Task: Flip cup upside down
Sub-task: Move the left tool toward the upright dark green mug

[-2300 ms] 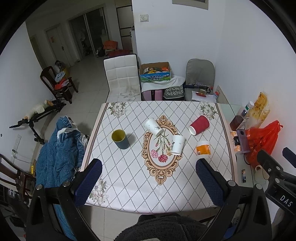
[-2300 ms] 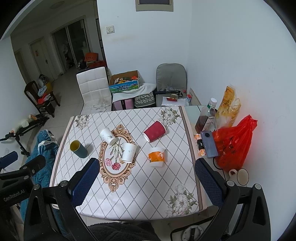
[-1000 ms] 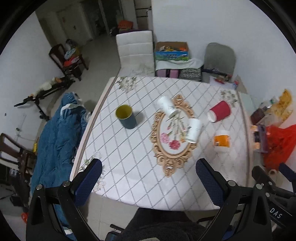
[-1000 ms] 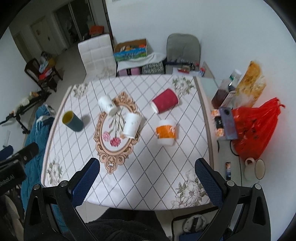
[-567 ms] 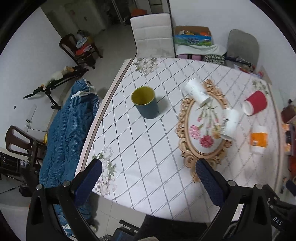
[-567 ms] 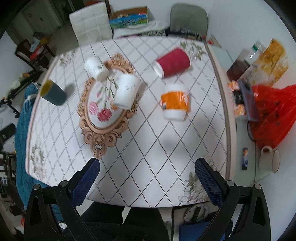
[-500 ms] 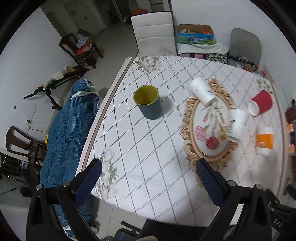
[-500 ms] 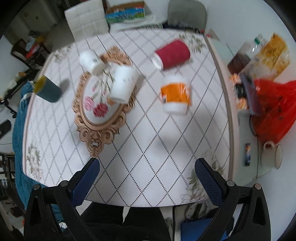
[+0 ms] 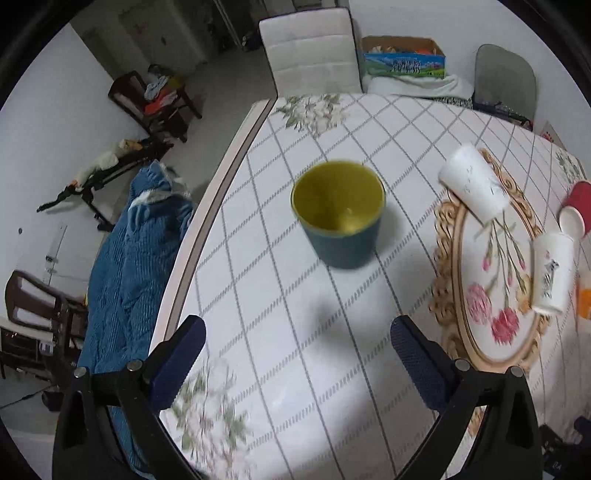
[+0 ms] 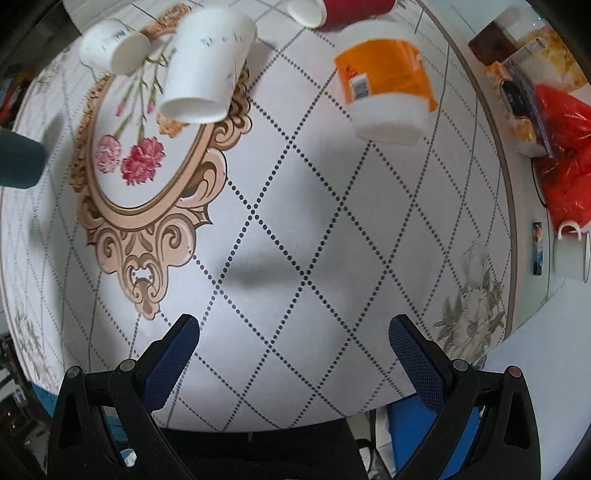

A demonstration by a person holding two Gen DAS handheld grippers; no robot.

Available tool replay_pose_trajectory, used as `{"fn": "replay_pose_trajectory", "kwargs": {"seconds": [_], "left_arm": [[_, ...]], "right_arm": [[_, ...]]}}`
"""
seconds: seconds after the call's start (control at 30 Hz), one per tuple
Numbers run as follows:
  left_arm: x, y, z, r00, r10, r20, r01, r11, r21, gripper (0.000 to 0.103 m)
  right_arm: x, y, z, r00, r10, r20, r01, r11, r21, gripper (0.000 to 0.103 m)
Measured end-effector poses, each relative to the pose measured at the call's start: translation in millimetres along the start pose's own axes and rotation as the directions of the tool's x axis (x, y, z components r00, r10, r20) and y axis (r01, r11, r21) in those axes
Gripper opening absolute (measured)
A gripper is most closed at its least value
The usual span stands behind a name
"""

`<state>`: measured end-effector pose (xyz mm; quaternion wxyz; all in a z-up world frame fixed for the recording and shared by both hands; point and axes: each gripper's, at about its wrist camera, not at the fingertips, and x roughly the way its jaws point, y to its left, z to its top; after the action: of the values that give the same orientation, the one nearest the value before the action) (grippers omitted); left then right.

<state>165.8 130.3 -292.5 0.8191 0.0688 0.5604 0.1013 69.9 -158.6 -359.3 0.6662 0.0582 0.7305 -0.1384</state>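
Note:
A dark blue cup with a yellow inside [image 9: 339, 214] stands upright on the patterned tablecloth [image 9: 280, 302], straight ahead of my open, empty left gripper [image 9: 295, 343]. An orange-and-white cup [image 10: 386, 88] stands mouth down ahead and to the right of my open, empty right gripper [image 10: 293, 339]. A white paper cup [image 10: 207, 68] stands mouth down on the floral oval. A second white cup [image 10: 112, 44] and a red cup [image 10: 343, 9] lie on their sides further back. The blue cup's side shows at the left edge of the right wrist view [image 10: 18, 162].
A blue blanket [image 9: 136, 258] hangs beside the table's left edge. A red plastic bag [image 10: 565, 147], bottles and a white mug [image 10: 572, 254] sit on a side surface to the right. A white chair [image 9: 310, 48] and a cardboard box [image 9: 402, 59] stand behind the table.
Both grippers have come down toward the table. The left one has closed in on the blue cup, the right one on the orange-and-white cup. Both stay open.

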Motion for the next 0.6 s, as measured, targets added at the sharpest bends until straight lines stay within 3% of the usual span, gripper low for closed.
{"fn": "replay_pose_trajectory", "kwargs": {"seconds": [0.2,0.37,0.6], "left_arm": [[20.3,-10.3,16.6,0.991,-0.004,0.135,-0.008,0.996,0.086,0.102],[45.3,-23.6,24.9,0.980,-0.010,0.198,-0.022,0.987,0.159,0.102],[71.6,-30.3,39.6,0.980,-0.032,0.197,0.001,0.988,0.153,0.102]], "right_arm": [[16.2,15.0,9.3,0.999,-0.042,-0.018,0.043,0.999,0.025,0.103],[23.7,26.0,21.2,0.997,-0.076,-0.017,0.076,0.997,0.030,0.103],[33.9,40.6,48.2,0.996,-0.088,-0.010,0.088,0.996,0.029,0.103]]}}
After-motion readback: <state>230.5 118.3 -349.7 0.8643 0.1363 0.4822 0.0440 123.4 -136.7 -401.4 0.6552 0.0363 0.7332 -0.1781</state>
